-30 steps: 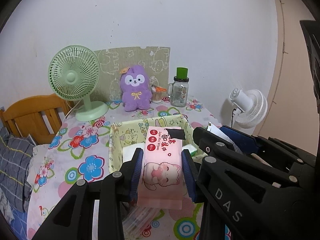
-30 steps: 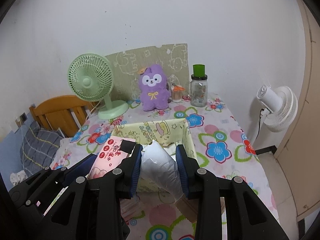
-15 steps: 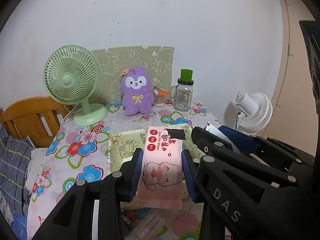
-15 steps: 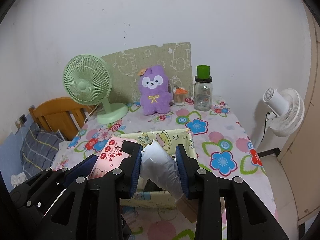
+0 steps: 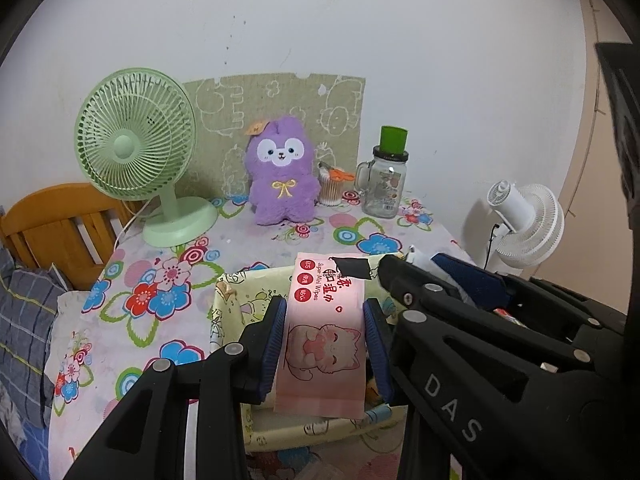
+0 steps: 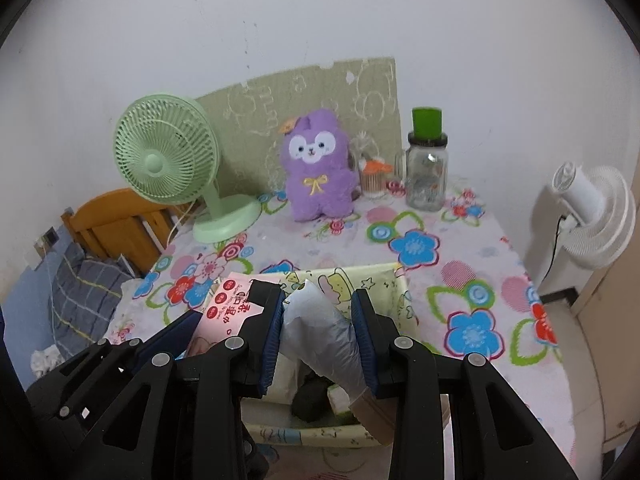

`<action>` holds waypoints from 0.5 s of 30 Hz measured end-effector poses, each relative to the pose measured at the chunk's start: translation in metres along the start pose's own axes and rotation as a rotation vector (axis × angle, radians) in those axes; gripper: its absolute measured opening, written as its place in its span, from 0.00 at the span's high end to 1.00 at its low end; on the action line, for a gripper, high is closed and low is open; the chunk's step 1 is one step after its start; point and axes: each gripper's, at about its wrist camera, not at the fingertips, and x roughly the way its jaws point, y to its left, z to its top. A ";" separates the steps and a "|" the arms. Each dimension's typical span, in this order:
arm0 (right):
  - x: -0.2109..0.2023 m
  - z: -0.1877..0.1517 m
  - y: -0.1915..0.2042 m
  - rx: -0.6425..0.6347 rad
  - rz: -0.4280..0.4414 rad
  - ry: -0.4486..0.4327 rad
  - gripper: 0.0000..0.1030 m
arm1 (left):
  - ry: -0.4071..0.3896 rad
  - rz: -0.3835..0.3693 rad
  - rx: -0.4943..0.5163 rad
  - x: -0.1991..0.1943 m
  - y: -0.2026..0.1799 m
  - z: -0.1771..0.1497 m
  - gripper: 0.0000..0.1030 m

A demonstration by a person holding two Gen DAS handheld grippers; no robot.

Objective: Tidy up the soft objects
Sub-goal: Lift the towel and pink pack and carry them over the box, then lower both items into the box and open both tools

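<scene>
My left gripper (image 5: 325, 316) is shut on a pink pack of wet wipes (image 5: 325, 332) with a cat drawing, held above a yellow fabric storage box (image 5: 228, 300). My right gripper (image 6: 319, 312) is shut on a pale grey-white soft plastic pack (image 6: 320, 332), held above the same box (image 6: 402, 304). The pink wipes pack (image 6: 224, 312) and the left gripper show at the left of the right wrist view. The right gripper's body fills the right of the left wrist view. A purple plush toy (image 5: 282, 172) sits at the back of the table.
A green desk fan (image 5: 140, 152) stands back left, a glass jar with green lid (image 5: 386, 180) and a cotton-swab cup (image 5: 332, 188) back right. A white fan (image 5: 528, 220) stands beyond the table's right edge. A wooden bed frame (image 5: 52, 224) is left. Dark and white items (image 6: 316, 396) lie in the box.
Both grippers, still holding their packs, have pulled back and risen; the box and table now sit lower and nearer in both views.
</scene>
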 end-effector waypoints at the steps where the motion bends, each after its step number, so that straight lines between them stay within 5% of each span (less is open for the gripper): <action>1: 0.005 0.000 -0.001 0.000 0.000 0.009 0.64 | 0.007 0.002 -0.001 0.004 0.000 0.000 0.61; 15: 0.049 -0.001 -0.011 0.019 -0.019 0.078 0.64 | 0.081 0.008 -0.008 0.047 0.007 -0.004 0.55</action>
